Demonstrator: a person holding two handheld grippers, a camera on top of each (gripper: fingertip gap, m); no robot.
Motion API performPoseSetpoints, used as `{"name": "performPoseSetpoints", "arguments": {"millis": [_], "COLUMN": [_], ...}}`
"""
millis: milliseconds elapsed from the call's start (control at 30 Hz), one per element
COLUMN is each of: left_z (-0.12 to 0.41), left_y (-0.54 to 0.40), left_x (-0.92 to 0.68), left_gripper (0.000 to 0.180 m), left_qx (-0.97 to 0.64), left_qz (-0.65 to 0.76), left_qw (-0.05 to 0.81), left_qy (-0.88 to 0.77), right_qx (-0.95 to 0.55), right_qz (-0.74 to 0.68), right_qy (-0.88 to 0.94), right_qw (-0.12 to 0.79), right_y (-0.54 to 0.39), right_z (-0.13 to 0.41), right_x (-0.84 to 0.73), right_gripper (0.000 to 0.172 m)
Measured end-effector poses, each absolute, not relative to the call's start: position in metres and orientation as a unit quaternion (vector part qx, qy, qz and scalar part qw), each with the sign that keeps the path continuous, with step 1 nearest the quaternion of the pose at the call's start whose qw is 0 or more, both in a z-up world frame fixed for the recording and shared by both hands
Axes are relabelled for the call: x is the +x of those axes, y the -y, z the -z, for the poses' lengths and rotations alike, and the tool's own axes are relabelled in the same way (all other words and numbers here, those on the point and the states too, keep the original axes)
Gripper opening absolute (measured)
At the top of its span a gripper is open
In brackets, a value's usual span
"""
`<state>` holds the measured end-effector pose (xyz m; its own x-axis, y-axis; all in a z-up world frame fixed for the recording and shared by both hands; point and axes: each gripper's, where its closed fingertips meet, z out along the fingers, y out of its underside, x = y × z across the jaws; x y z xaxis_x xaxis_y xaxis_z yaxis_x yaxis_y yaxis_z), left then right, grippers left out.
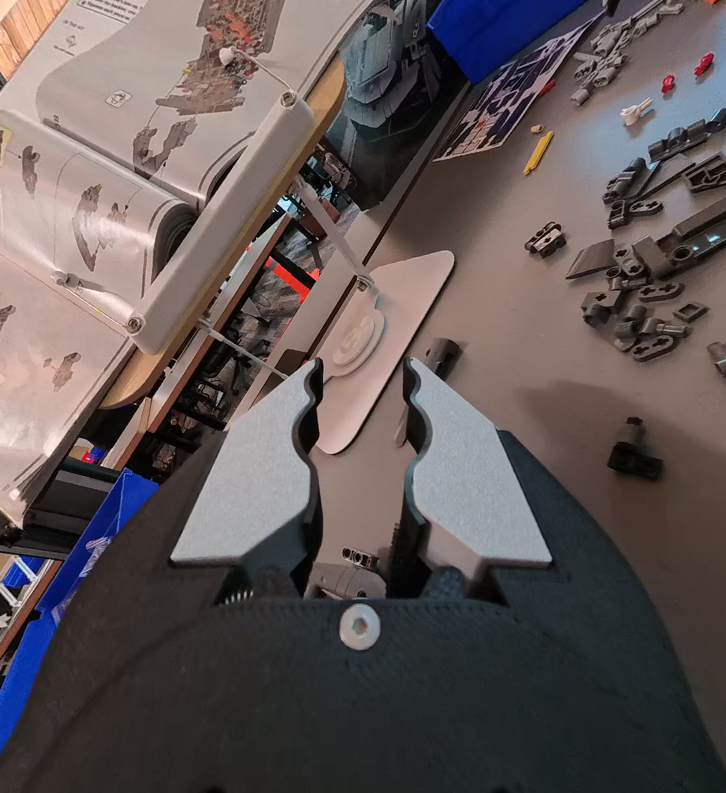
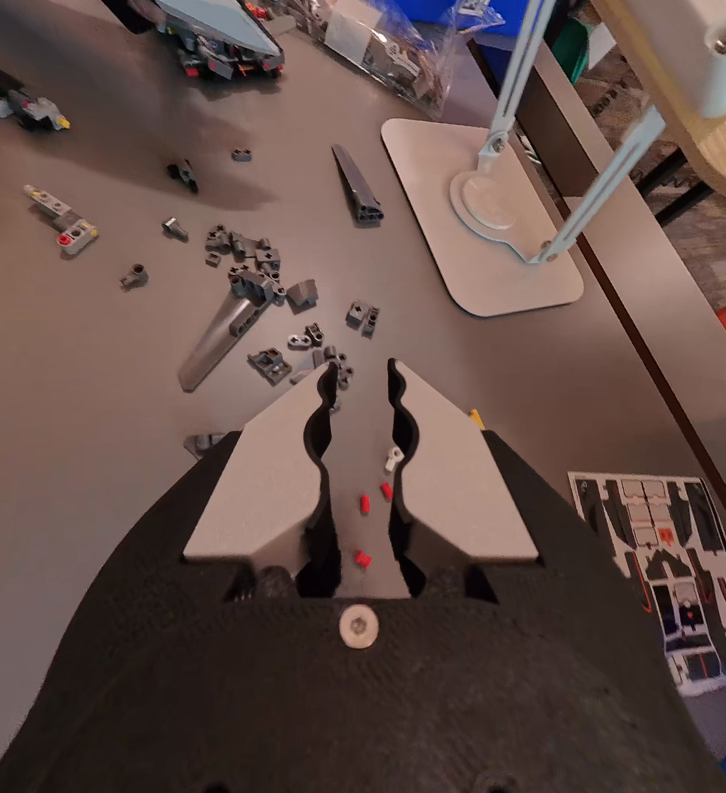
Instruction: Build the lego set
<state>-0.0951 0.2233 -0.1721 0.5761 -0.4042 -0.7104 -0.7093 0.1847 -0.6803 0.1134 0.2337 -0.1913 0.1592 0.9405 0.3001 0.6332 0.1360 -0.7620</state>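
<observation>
The left gripper (image 1: 362, 364) hung over the grey table (image 1: 503, 429) with its fingers apart and nothing between them. The white stand base (image 1: 412, 283) lay just past its tips, and a dark grey piece (image 1: 443, 349) sat beside that base. The right gripper (image 2: 361, 364) was also apart and bare. Small red pieces (image 2: 364, 503) lay on the table under it, a heap of grey bricks (image 2: 249, 266) lay further from the base, and a sticker sheet (image 2: 674, 579) lay on the base's side.
</observation>
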Motion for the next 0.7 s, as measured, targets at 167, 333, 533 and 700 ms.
{"name": "performPoseSetpoints", "arguments": {"millis": [167, 333, 533, 700], "left_z": [0.172, 0.169, 0.166, 0.166], "left_y": [-0.223, -0.223, -0.222, -0.221], "left_x": [-0.095, -0.098, -0.098, -0.095], "left_gripper": [0.035, 0.035, 0.034, 0.034], "left_qx": [-0.628, -0.628, -0.625, -0.623], "left_qz": [-0.121, -0.121, -0.123, -0.124], "left_qw": [0.627, 0.631, 0.633, 0.632], "left_qy": [-0.445, -0.439, -0.441, -0.444], "right_qx": [-0.611, -0.589, -0.583, -0.571], "right_qz": [-0.196, -0.178, -0.178, -0.171], "right_qy": [0.656, 0.698, 0.724, 0.743], "right_qw": [0.397, 0.365, 0.323, 0.304], "right_y": [-0.214, -0.195, -0.179, -0.162], "right_z": [0.196, 0.205, 0.215, 0.227], "right_x": [0.088, 0.070, 0.068, 0.037], "right_gripper": [0.019, 0.015, 0.018, 0.022]}}
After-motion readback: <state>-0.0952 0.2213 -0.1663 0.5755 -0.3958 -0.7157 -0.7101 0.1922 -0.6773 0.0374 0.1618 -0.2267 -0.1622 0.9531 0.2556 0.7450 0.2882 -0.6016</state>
